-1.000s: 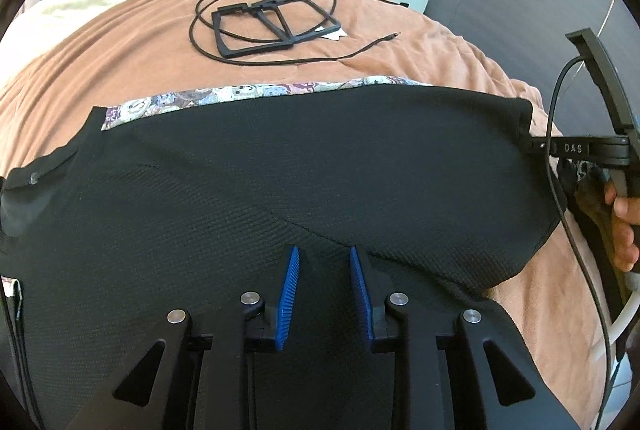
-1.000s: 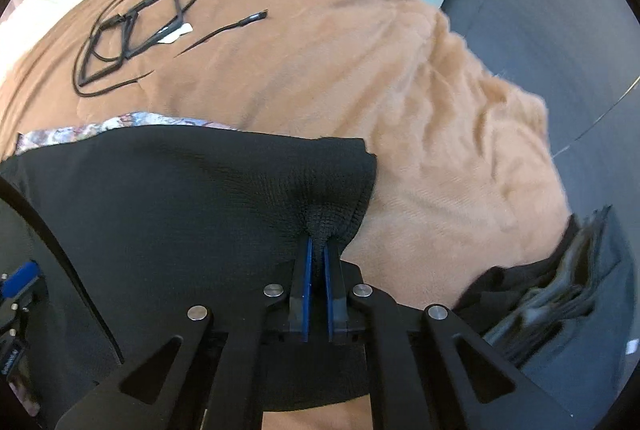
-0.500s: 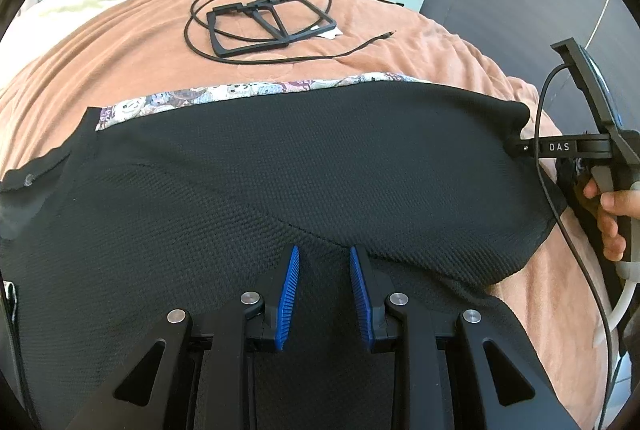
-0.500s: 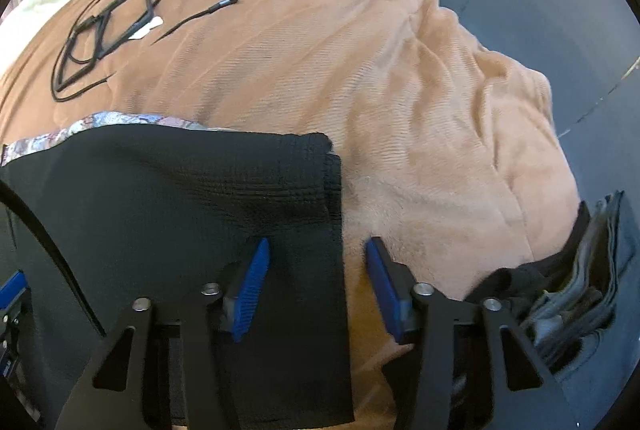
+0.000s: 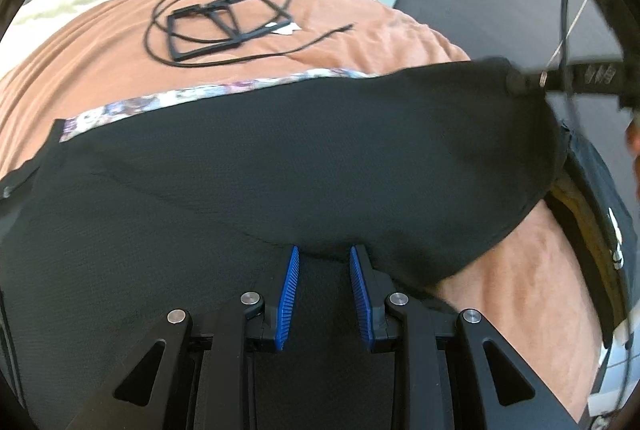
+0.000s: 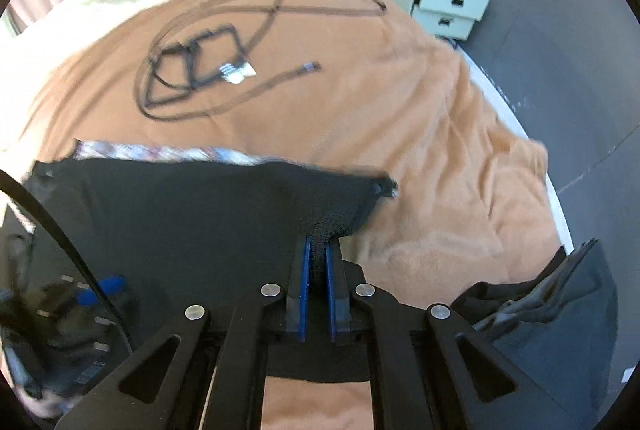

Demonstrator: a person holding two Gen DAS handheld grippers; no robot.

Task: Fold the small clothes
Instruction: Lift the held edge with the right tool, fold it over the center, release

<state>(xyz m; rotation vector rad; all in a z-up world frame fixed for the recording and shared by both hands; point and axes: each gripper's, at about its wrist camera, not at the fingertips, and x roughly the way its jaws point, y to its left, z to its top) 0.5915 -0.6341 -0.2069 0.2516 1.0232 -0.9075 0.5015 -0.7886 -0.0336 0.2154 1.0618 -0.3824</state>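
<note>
Right wrist: hand-held gripper [image 6: 317, 250] pinches bunched black garment [image 6: 192, 214] corner; left one [image 5: 323, 262] gapes.

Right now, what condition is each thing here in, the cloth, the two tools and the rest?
Black knit garment: spread on the bed, right corner pinched.
Right gripper: fingers shut on the garment.
Left gripper: fingers open, over the garment.
Black cable: loosely coiled on the orange blanket.
Pale drawer unit: drawers closed.

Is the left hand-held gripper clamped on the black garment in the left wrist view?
No: the left hand-held gripper stands open, its blue pads apart over the black garment, with no cloth pinched between them.
</note>
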